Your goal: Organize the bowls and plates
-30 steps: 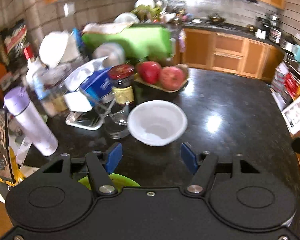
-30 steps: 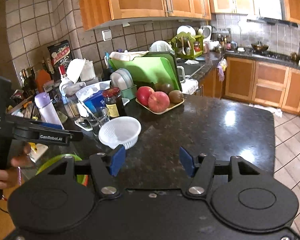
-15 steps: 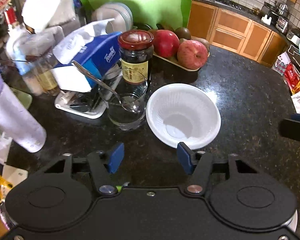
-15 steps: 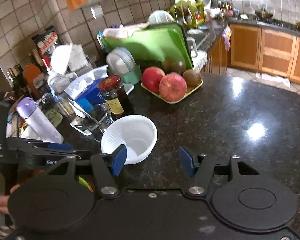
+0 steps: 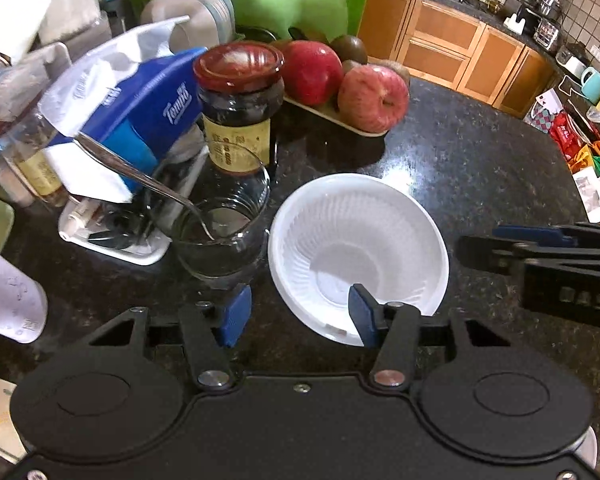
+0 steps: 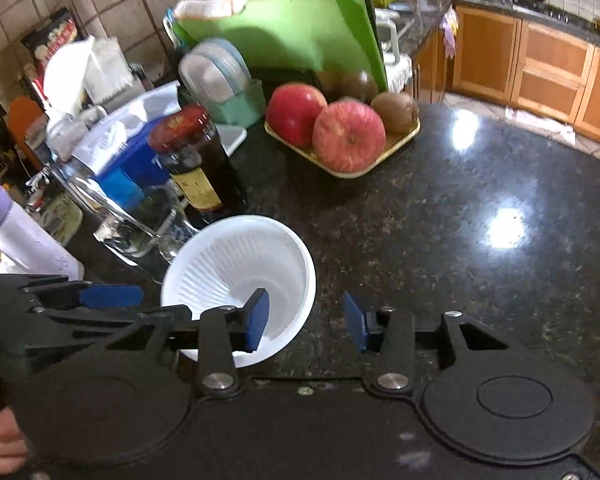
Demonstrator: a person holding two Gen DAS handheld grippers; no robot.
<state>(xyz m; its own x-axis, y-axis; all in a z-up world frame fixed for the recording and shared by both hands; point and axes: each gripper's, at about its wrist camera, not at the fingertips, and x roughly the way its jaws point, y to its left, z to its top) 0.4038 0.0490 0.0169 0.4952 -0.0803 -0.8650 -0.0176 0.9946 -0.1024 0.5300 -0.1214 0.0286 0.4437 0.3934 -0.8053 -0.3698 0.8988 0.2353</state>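
While the ribbed white plastic bowl (image 5: 358,256) is sitting on the speckled black stone table (image 5: 480,168) beside a clear glass (image 5: 220,236), the left hand-held gripper (image 5: 298,314) and right hand-held gripper (image 6: 306,318) are straddling its rim, jaws partly apart; the right's have just been closing.

Near rim of the white bowl (image 6: 240,280) hidden behind the right gripper's (image 6: 306,322) black body. Purple-capped bottle (image 5: 4,300) cut off at the left edge. Jar label (image 5: 236,144) print too blurred to read.
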